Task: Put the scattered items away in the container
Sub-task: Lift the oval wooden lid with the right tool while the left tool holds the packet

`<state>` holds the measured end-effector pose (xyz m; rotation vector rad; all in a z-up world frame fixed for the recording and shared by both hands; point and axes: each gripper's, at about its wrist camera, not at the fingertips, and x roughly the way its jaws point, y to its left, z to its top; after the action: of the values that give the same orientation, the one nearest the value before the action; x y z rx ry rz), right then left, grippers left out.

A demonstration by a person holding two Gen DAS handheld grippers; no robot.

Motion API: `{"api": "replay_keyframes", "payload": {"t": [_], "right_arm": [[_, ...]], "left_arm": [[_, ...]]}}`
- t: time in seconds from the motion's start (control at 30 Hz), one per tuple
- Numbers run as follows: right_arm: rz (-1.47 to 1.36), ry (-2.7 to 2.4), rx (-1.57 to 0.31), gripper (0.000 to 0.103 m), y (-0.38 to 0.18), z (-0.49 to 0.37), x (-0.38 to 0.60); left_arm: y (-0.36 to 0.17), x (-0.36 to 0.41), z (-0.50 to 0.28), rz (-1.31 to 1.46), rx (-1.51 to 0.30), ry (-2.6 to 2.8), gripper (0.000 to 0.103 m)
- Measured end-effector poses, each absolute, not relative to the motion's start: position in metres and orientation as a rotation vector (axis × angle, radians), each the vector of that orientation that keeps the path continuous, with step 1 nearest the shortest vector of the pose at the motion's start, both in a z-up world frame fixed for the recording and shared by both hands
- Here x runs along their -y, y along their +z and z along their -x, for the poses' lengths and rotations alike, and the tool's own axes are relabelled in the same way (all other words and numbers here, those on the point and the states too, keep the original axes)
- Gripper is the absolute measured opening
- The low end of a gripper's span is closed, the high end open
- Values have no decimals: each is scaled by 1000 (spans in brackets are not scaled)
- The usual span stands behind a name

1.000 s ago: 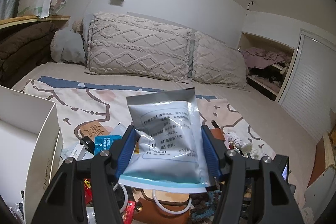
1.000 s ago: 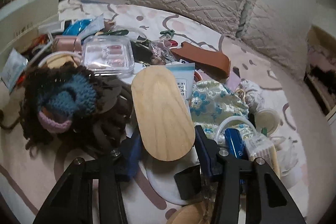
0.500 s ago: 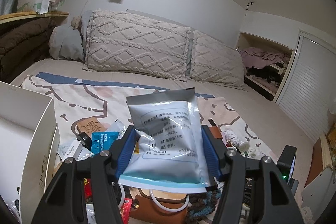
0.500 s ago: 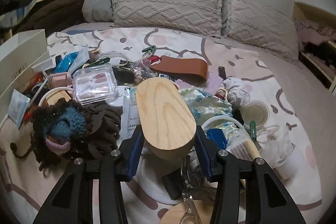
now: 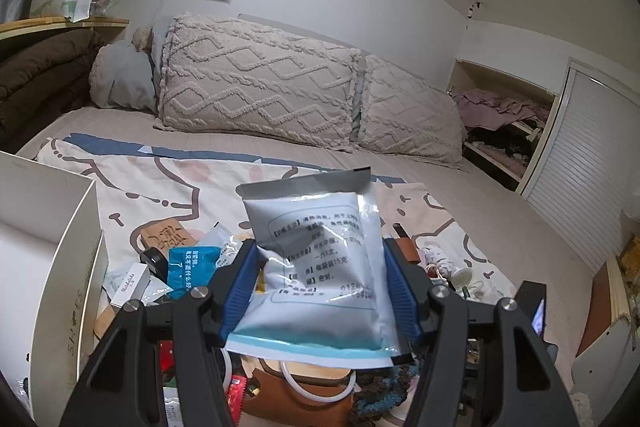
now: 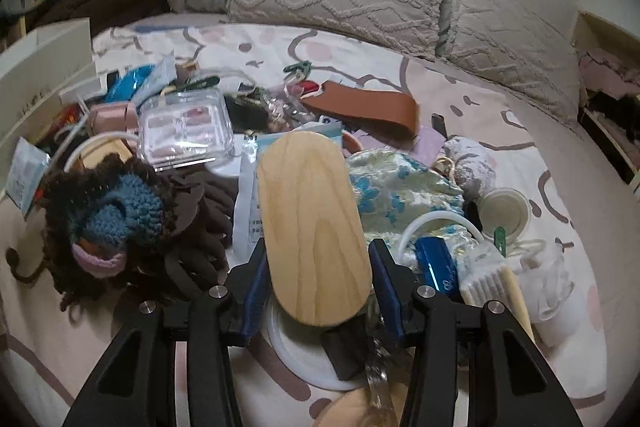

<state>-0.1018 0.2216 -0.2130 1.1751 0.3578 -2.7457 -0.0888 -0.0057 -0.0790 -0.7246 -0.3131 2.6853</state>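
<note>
Your left gripper [image 5: 320, 291] has its jaws clamped on the white sachet [image 5: 320, 259], pinched by its side edges low down, so most of the pack stands up and forward of the jaws and stays clear of the clutter underneath. Your right gripper [image 6: 318, 267] has its jaws closed on the wooden oval piece [image 6: 314, 227], gripped across the narrow width near the close end; the long end sticks out ahead of the jaws over the pile.

The white container [image 5: 48, 259] sits left of the left jaws, open top, near wall edge just beside them. Looks like the sachet goes in first: short swing left, but it probably needs lift over that rim.

Right jaws have less room: crocheted brown-blue item [image 6: 116, 219] just left, blue case [image 6: 436, 267] and floral pouch [image 6: 400, 187] just right, white disc [image 6: 296, 347] below. Bare bed [image 5: 460, 195] only beyond and right of the pile. My call: come straight up before traversing, or the overhang could rake things.
</note>
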Motion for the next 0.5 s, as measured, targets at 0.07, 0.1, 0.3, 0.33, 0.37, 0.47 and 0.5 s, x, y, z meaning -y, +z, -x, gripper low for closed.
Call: {"api": "replay_keyframes", "payload": {"t": [0.07,0.1,0.3,0.33,0.37,0.47,0.5], "right_arm": [[-1181,-2735,-394,49,-215,103,-217],[-1179,-2733,-408,49,-214,104,-215],[-1175,-2730,-425,49,-213,108,-213],[-1173,-2730,-416,49,-212,108,-214],[-1168,-2735,-410,49,-211,109,-214],[-1149,-2750,-399,46,-208,108,-214],[-1139,-2755,-391,44,-207,107,-214]], "left_arm": [[-79,6,89,725,312,2686,61],[-79,6,89,726,312,2686,61],[-79,5,89,727,310,2685,61],[-79,5,89,727,311,2684,61],[-79,5,89,727,312,2683,61],[-81,6,90,730,308,2684,61],[-81,6,90,732,307,2684,61]]}}
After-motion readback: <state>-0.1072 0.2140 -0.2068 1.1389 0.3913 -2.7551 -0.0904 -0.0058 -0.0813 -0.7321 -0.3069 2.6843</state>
